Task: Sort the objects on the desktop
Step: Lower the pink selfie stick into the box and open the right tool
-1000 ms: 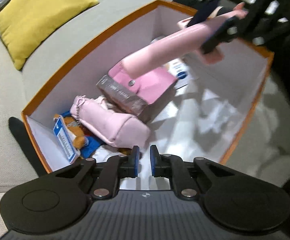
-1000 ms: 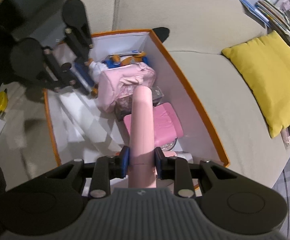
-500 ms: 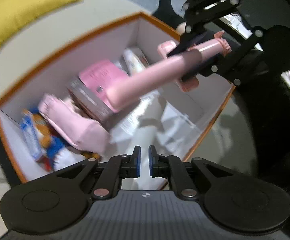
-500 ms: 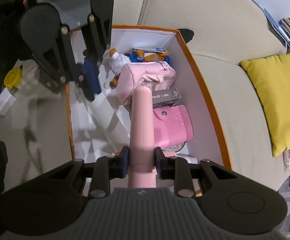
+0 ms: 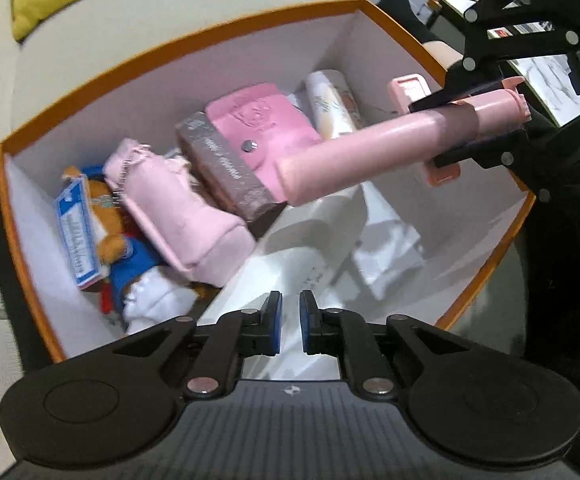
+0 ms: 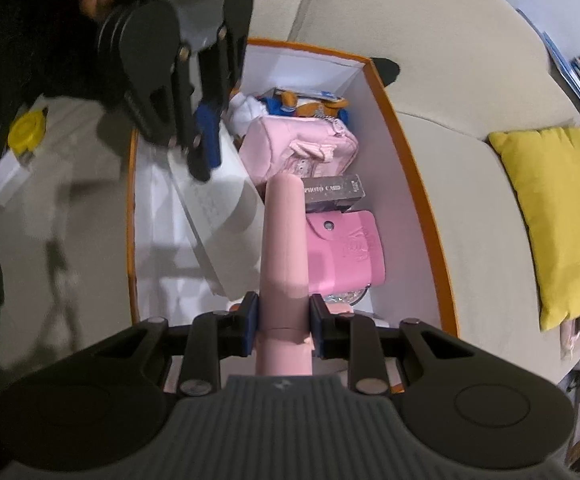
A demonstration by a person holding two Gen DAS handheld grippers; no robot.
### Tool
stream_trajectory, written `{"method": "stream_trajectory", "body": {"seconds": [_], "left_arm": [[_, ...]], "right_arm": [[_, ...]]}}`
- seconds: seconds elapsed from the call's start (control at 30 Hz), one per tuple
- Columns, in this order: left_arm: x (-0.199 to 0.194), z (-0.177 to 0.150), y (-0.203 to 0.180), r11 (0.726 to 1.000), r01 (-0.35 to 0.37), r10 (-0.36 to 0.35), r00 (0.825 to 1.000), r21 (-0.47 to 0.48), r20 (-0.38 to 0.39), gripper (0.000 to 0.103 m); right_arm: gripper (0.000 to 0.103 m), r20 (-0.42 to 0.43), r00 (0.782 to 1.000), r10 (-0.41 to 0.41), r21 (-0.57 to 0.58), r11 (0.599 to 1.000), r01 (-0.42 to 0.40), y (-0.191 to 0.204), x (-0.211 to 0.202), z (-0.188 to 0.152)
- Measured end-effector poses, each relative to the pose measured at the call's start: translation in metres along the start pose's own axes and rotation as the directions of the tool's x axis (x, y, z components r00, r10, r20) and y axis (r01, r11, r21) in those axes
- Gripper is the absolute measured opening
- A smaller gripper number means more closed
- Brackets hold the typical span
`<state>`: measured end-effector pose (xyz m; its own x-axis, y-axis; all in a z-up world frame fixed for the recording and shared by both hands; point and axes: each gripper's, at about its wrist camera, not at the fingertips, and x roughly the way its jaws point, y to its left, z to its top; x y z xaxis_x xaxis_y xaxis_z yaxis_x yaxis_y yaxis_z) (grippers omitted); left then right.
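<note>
My right gripper (image 6: 284, 320) is shut on a long pink stick-shaped gadget (image 6: 284, 236) and holds it above the open orange-rimmed box (image 6: 405, 152). The gadget also shows in the left wrist view (image 5: 369, 152), pointing into the box (image 5: 170, 52). In the box lie a pink pouch (image 5: 186, 212), a dark card box (image 5: 226, 168), a pink wallet (image 5: 266, 124), a plush toy (image 5: 106, 240) and a white tube (image 5: 329, 104). My left gripper (image 5: 288, 320) is shut and empty over the box's near edge; it also shows in the right wrist view (image 6: 206, 148).
The box stands against a beige sofa (image 6: 449, 60) with a yellow cushion (image 6: 561, 216). A yellow-capped item on a white box (image 6: 22, 136) lies on the surface left of the box. White paper lines the box floor (image 5: 329, 248).
The right gripper has lifted and drawn back a little with the pink gadget. The left gripper has shifted so more of the box interior shows. Both jaws are unchanged.
</note>
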<state>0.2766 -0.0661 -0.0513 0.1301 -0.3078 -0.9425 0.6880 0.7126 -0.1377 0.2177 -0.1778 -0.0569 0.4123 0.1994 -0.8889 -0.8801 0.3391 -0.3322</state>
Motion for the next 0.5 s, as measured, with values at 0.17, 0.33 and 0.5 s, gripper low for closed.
{"method": "stream_trajectory", "body": {"seconds": [0.17,0.33,0.5], "left_arm": [[0.001,-0.001,0.011,0.993,-0.115,0.115,0.993,-0.036,0.008,0.012],[0.011,-0.006,0.012,0.992,-0.12,0.12,0.993,-0.024,-0.011,0.012],[0.02,-0.014,0.013,0.992,-0.12,0.12,0.993,-0.031,-0.009,0.012]], "right_arm": [[0.028,-0.042,0.999,0.006,-0.122,0.993,-0.011,0.006,0.007,0.006],[0.028,-0.069,0.997,0.033,-0.174,0.984,-0.044,0.008,0.022,0.012],[0.028,-0.108,0.992,0.06,-0.189,0.979,-0.079,0.011,0.044,0.015]]}}
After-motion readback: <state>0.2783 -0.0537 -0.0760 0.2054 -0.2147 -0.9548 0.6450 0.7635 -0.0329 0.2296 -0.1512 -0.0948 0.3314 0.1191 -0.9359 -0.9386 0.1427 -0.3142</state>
